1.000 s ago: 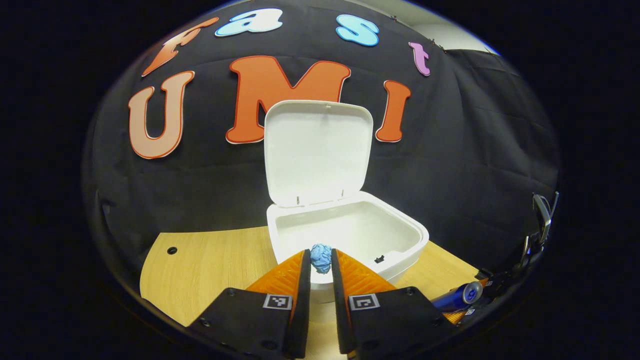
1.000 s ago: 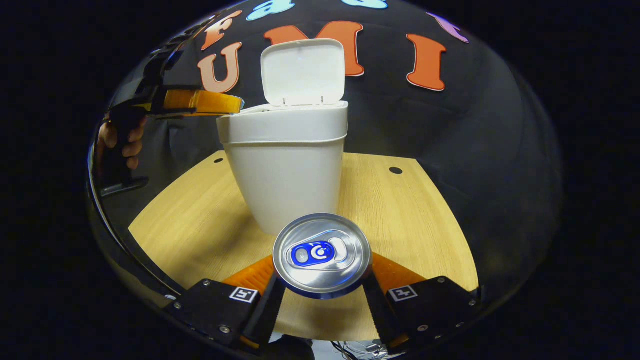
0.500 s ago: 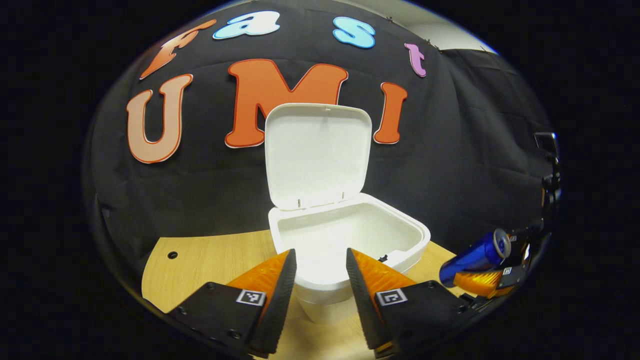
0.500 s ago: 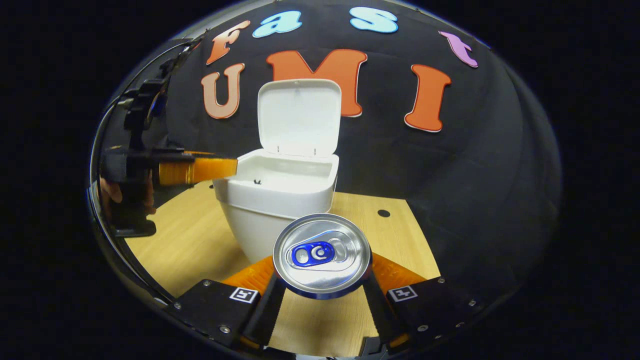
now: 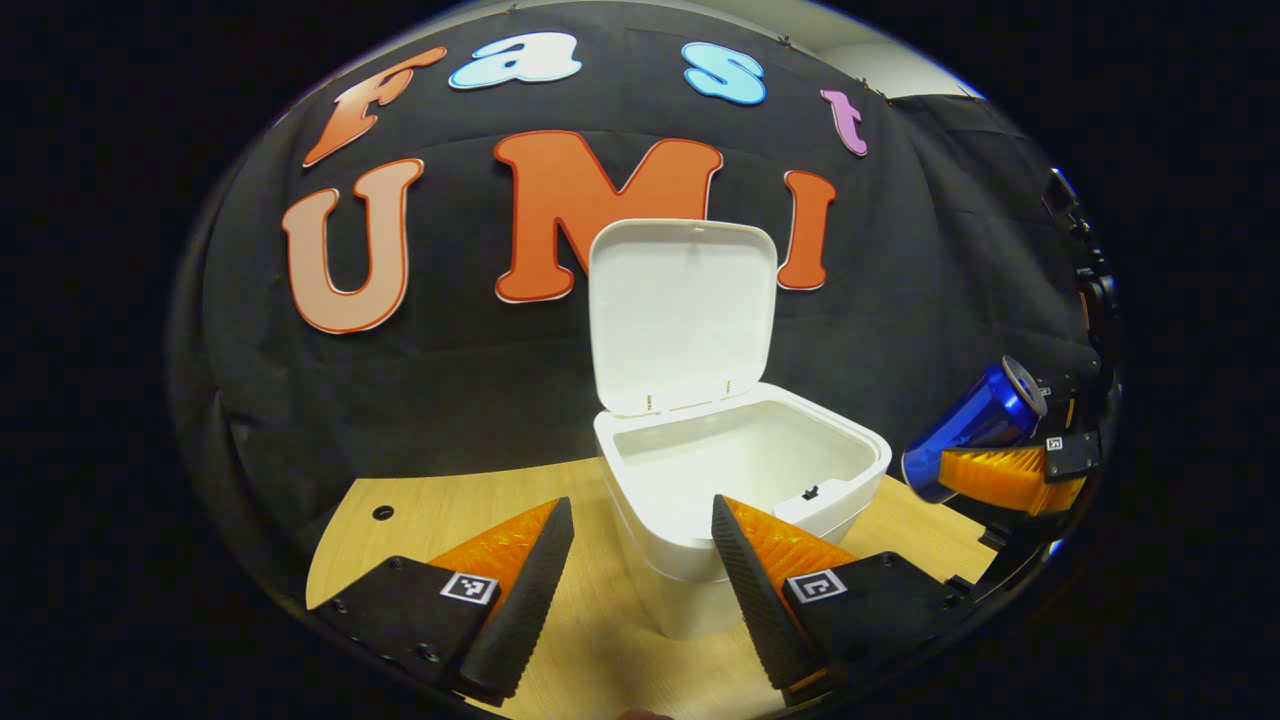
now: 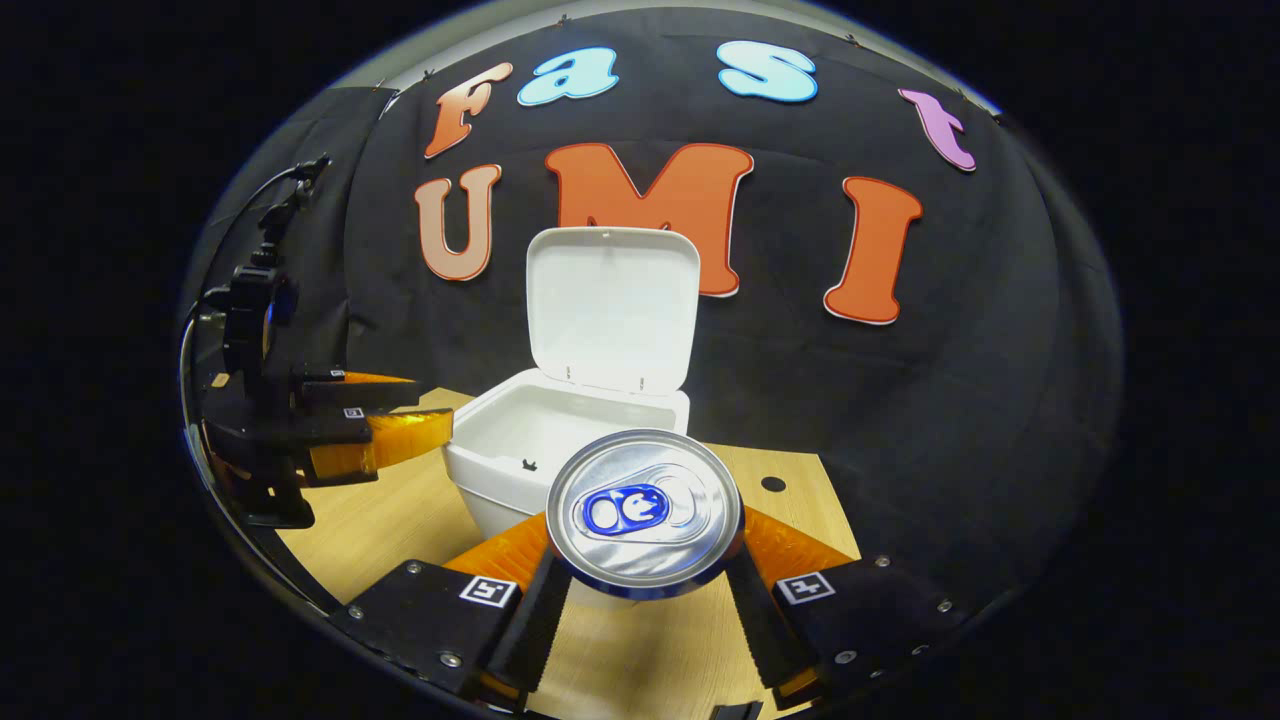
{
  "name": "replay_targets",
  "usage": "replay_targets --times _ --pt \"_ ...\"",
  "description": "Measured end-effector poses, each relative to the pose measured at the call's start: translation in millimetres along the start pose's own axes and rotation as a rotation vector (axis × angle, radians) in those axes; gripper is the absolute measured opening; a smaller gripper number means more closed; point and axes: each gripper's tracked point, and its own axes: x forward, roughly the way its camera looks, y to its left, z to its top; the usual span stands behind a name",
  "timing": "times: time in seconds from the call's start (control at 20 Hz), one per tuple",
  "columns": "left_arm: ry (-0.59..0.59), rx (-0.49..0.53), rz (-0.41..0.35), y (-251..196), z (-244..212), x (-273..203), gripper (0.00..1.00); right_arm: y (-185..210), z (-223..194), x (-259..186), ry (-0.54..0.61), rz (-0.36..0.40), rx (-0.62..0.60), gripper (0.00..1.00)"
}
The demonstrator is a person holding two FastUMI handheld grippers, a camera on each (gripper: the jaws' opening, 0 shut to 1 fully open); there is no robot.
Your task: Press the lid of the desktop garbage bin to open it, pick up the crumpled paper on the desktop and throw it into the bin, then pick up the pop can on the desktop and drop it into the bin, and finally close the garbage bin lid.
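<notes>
Bin lid up, left jaws empty, can held in right jaws.
Left gripper view: left gripper (image 5: 640, 560) jaws wide apart, nothing between them, just in front of the white bin (image 5: 745, 480) on the wood surface (image 5: 460, 500); lid (image 5: 685, 310) upright at the back; pop can (image 5: 975, 425) tilted off to the right, above the surface, in the other gripper. Right gripper view: right gripper (image 6: 645, 590) jaws closed on both sides of the can's body, top facing camera; open bin just behind it, left gripper beside the bin's left rim.
</notes>
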Motion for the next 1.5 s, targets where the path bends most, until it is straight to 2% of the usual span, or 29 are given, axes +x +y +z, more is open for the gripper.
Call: replay_targets --times 0.35,0.55,0.6,0.65,0.95,1.1,1.35,1.5 --pt "-0.017 -0.043 0.121 36 -2 -24 0.91 14 41 11 -0.075 0.075 -0.049 0.79" --pt "-0.042 -0.069 0.212 57 -2 -42 0.89 14 49 29 -0.08 0.116 -0.084 0.79" --pt "-0.047 -0.081 0.238 63 -3 -47 0.89 18 49 32 -0.075 0.131 -0.088 0.75" --pt "-0.046 -0.093 0.263 68 -8 -53 0.88 20 48 35 -0.066 0.145 -0.092 0.79" --pt "-0.027 -0.122 0.375 100 -18 -81 0.89 27 33 60 0.02 0.182 -0.12 0.8" --pt "-0.017 -0.117 0.375 115 -20 -85 0.89 35 27 72 0.07 0.176 -0.145 0.8" --pt "0.012 -0.104 0.324 143 -27 -64 0.89 38 18 85 0.141 0.097 -0.182 0.79" --pt "0.014 -0.106 0.266 145 -29 -49 0.89 35 7 91 0.201 0.044 -0.177 0.8"
